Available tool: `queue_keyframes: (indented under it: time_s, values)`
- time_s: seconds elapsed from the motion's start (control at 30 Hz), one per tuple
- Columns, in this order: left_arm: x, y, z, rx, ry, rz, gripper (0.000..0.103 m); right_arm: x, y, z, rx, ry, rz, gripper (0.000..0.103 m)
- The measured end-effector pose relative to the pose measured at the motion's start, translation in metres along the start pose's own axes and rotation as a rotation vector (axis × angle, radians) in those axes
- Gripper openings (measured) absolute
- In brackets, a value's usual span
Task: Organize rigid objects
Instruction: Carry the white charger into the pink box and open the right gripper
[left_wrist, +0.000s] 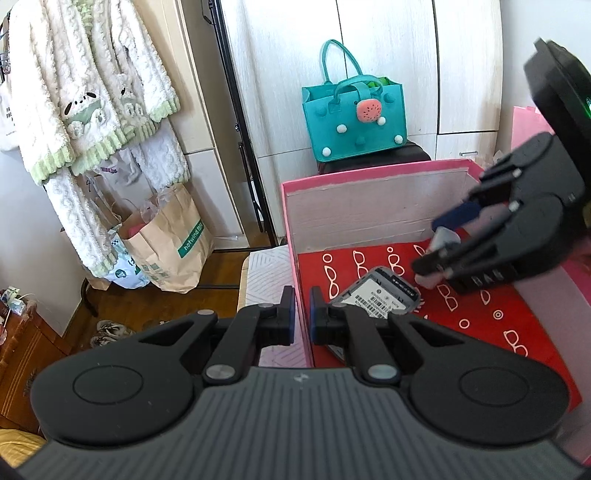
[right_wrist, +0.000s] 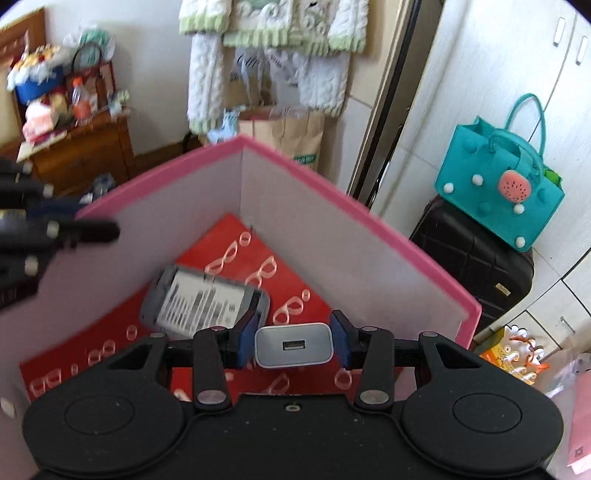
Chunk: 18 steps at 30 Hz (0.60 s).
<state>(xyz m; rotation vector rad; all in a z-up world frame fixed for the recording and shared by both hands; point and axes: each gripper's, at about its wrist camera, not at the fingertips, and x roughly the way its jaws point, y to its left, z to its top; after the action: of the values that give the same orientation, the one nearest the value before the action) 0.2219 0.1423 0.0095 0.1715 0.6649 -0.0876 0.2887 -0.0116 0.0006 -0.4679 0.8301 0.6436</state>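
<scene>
- Your right gripper (right_wrist: 294, 345) hangs over the pink-rimmed cardboard box (right_wrist: 369, 218), and its blue-padded fingers (right_wrist: 246, 341) pinch the small white-and-grey USB wall charger (right_wrist: 293, 345) from both sides, port facing the camera.
- From the left wrist view the same charger (left_wrist: 441, 242) shows between the right gripper's fingers, above the box's red liner printed with white spectacles (left_wrist: 480, 321) and apparently clear of it.
- The step in hand, as I read it: you're lowering the charger into the box to join what's already stowed.
- Already down there: one flat grey device with a white barcode label (right_wrist: 205, 301), lying face-down on the liner near the left wall.
- Your left gripper (left_wrist: 302, 317) straddles the box's left wall, one finger outside and one inside; the fingers sit close either side of the wall, but I can't tell if they truly press it or just bracket it.
- Next move calls for bringing the charger down onto bare red liner just beside the labelled device, not on top of it, then spreading the fingers and lifting straight up.
- Counts: one charger, one labelled device, one box, two grippers.
- Off to the side, one teal felt handbag (right_wrist: 498, 184) sits on one black suitcase (right_wrist: 472, 258) — not part of this.
</scene>
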Motion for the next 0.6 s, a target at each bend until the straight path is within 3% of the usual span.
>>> queue_keyframes:
  time_s: [0.1, 0.33, 0.43, 0.53, 0.6]
  values:
    - [0.000, 0.001, 0.000, -0.002, 0.000, -0.001, 0.007, -0.004, 0.007, -0.008, -0.041, 0.025, -0.024, 0.048]
    - [0.000, 0.000, 0.000, 0.000, 0.001, 0.006, 0.007, 0.007, 0.040, -0.010, -0.284, 0.079, -0.159, 0.047]
    - [0.000, 0.001, 0.000, -0.001, 0.001, 0.008, 0.007, 0.007, 0.031, -0.002, -0.258, 0.051, -0.168, 0.047]
    - [0.000, 0.001, 0.000, -0.002, 0.005, 0.004, 0.007, -0.006, 0.011, 0.003, -0.177, -0.067, -0.224, 0.061]
    - [0.000, 0.001, 0.000, -0.004, 0.004, 0.004, 0.007, -0.022, -0.006, 0.002, -0.070, -0.119, -0.163, 0.060]
